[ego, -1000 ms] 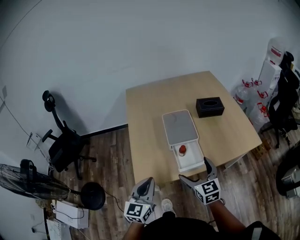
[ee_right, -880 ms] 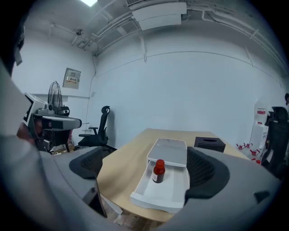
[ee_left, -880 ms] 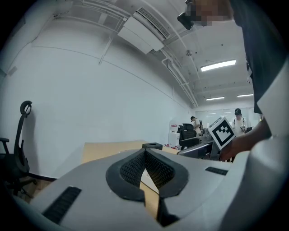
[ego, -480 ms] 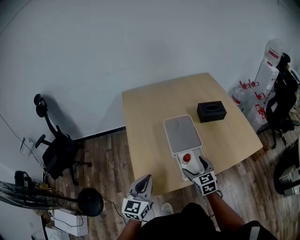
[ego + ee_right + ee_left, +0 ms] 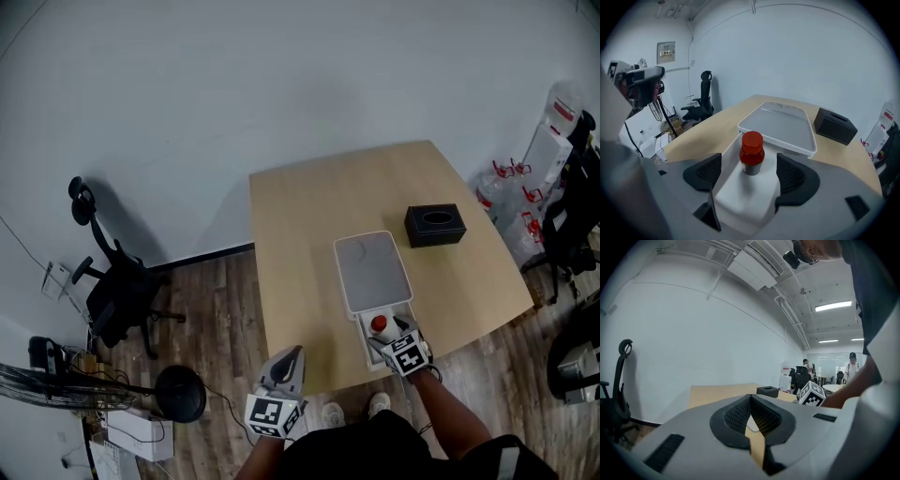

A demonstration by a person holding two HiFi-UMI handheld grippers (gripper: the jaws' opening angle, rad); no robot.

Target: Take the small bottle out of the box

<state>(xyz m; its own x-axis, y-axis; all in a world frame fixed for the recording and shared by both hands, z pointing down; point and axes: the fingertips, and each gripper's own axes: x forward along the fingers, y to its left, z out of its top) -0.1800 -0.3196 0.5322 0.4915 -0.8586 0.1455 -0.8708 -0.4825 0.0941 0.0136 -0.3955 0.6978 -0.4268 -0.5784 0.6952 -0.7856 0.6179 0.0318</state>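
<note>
Head view is taken up at its centre by the pale wooden surface (image 5: 309,244). On it the white box (image 5: 373,274) is laid lengthwise, with its grey lid toward the top of the frame and its open compartment toward the bottom. A black tissue box (image 5: 435,225) is seen well apart, to the upper right of it.

The right tool (image 5: 387,334) is held over the open compartment and is reached in from the lower edge of the frame. The left tool (image 5: 289,358) is kept at the lower left, off the edge of the surface and well apart from the box. Its jaws are seen pressed together in the left gripper view (image 5: 751,401), with nothing between them.

The small bottle (image 5: 380,326) is found standing upright in the open compartment, red cap up. In the right gripper view it (image 5: 751,154) is placed dead centre, straight ahead of the right tool (image 5: 749,174) and between its two dark pads. The jaws have just been closing, yet a gap is left on each side of the bottle, so no grip is made.

Since the bottle's long axis is vertical and the jaws are spread level on either side, only further closing is judged to be needed before a lift.
</note>
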